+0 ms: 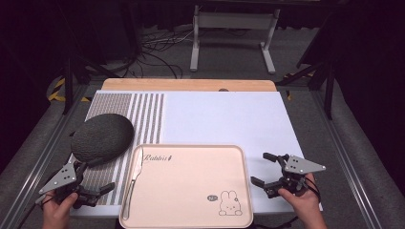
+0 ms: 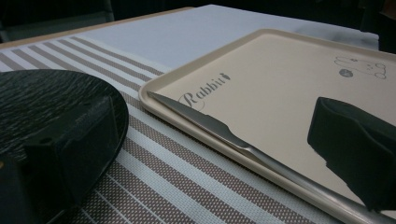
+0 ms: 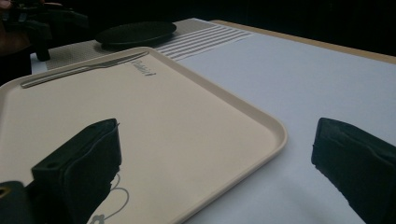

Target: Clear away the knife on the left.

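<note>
L gripper (image 1: 93, 183) is wide open, low by the tray's (image 1: 191, 191) left edge. The knife (image 1: 133, 180) lies on that edge, w/ the dark plate (image 1: 101, 137) nearby. R gripper (image 1: 265, 171) is open too.

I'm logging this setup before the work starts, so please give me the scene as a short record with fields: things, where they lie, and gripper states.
tray: beige tray with rabbit print, at the table's near edge
knife: metal knife lying along the tray's left rim
plate: dark plate on the striped placemat, left of and behind the tray
left gripper: left gripper open, holding nothing, low beside the tray's left side
right gripper: right gripper open, holding nothing, at the tray's right side
</note>
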A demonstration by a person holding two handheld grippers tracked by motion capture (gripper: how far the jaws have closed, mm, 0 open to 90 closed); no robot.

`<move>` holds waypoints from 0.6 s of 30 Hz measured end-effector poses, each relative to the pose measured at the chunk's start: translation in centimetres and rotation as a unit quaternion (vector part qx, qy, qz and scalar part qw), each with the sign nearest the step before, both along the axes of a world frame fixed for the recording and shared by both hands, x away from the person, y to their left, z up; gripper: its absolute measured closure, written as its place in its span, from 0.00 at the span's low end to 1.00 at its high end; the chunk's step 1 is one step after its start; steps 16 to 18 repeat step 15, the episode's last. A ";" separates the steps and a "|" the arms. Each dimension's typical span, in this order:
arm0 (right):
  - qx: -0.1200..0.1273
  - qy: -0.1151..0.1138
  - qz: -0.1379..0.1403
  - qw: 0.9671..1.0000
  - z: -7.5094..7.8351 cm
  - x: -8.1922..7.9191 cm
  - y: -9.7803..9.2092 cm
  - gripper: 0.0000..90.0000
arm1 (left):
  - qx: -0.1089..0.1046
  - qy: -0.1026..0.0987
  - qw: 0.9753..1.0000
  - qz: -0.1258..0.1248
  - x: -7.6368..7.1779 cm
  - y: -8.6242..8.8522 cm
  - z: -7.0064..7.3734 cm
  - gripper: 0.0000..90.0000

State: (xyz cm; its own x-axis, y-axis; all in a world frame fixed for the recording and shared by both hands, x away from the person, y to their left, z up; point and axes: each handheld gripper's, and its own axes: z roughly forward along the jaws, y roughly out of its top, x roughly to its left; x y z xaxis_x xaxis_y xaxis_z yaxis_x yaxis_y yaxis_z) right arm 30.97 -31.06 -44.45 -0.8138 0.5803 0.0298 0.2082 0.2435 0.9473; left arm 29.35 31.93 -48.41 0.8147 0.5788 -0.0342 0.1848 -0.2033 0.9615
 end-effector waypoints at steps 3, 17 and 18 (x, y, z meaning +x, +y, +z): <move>0.003 0.000 -0.002 1.000 -0.1 0.0 -0.1 0.03 | 0.006 0.000 1.000 0.001 0.0 -0.2 0.0 0.03; 0.006 0.007 -0.010 1.000 -0.1 0.0 -0.1 0.03 | -0.011 0.026 1.000 0.008 -0.1 -0.5 0.4 0.03; 0.006 0.007 -0.010 1.000 -0.1 0.0 -0.1 0.03 | -0.011 0.026 1.000 0.008 -0.1 -0.5 0.4 0.03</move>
